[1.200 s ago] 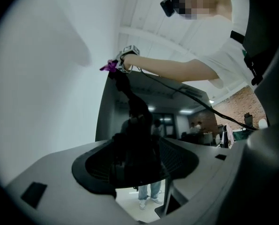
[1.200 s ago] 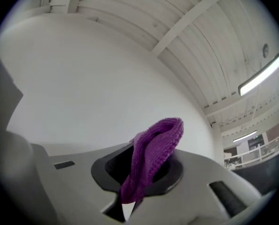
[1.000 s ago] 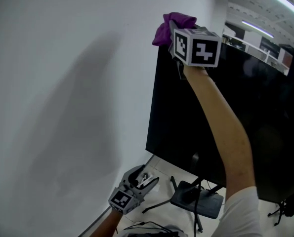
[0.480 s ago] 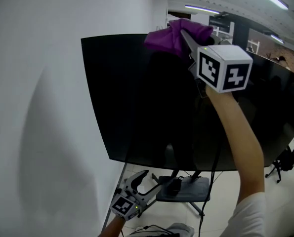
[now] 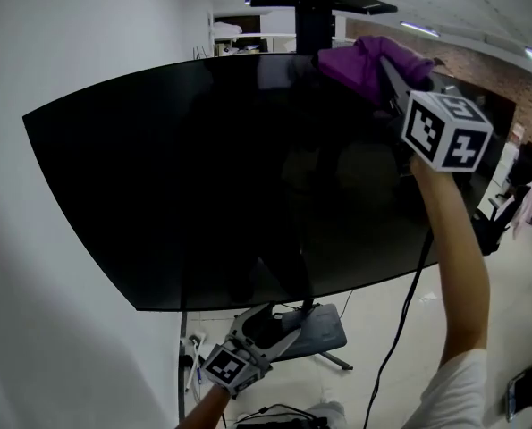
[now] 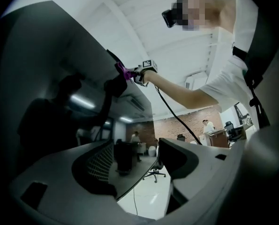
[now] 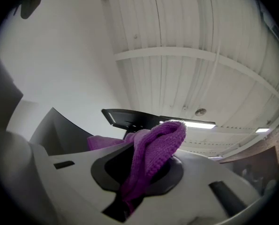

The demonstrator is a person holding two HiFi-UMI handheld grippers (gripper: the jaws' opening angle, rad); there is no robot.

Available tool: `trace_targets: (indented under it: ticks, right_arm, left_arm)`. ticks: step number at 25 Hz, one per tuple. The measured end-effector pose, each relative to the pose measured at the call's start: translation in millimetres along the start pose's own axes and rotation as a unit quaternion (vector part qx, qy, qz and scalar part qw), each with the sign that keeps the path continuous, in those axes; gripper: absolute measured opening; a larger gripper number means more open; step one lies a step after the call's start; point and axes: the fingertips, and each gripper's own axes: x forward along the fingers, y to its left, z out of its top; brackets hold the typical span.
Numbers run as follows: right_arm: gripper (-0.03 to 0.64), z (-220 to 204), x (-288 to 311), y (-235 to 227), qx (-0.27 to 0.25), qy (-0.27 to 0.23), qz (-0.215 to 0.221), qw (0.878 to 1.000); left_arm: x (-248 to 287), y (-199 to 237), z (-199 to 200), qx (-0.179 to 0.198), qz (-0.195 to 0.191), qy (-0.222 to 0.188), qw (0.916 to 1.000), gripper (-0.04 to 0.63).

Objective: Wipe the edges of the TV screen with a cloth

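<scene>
Overhead, the right gripper clamps a purple cloth at the top edge of the black TV screen, while the left gripper hangs below the bottom edge, jaws apart and empty.

Pale tiled floor and stand.
A dark stand base rests on the floor at near centre, below the TV screen.

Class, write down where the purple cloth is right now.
In the head view the purple cloth is at the upper right. It is clamped in the right tool at the top edge of the TV screen.
</scene>
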Motion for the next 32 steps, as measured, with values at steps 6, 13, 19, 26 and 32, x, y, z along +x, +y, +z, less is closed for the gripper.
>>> trace_targets:
  ticks: [6, 13, 19, 26, 32]
  right_arm:
    - [0.069, -45.0, -30.1, -110.5, 0.004, 0.016, -0.056, 0.998]
    - [0.067, -105.5, -89.4, -133.7, 0.038, -0.053, -0.008, 0.998]
    - [0.066, -212.0, -163.0, -98.4, 0.090, -0.029, -0.043, 0.995]
    - [0.066, -327.0, -229.1, -33.6, 0.267, 0.015, -0.045, 0.963]
    - [0.066, -378.5, -251.2, 84.7, 0.254, 0.061, 0.075, 0.962]
  left_arm:
    - [64.8, -12.1, -21.3, -0.019, -0.005, -0.010, 0.9998, 0.282]
    - [106.0, -23.3, -26.8, -0.025, -0.009, -0.008, 0.9996, 0.282]
    - [118.5, -18.1, -22.6, -0.006, 0.022, -0.003, 0.9997, 0.282]
    - [104.1, 10.0, -21.8, 0.014, 0.088, 0.019, 0.9958, 0.282]
    - [68.9, 37.0, -44.1, 0.044, 0.144, 0.038, 0.9878, 0.282]
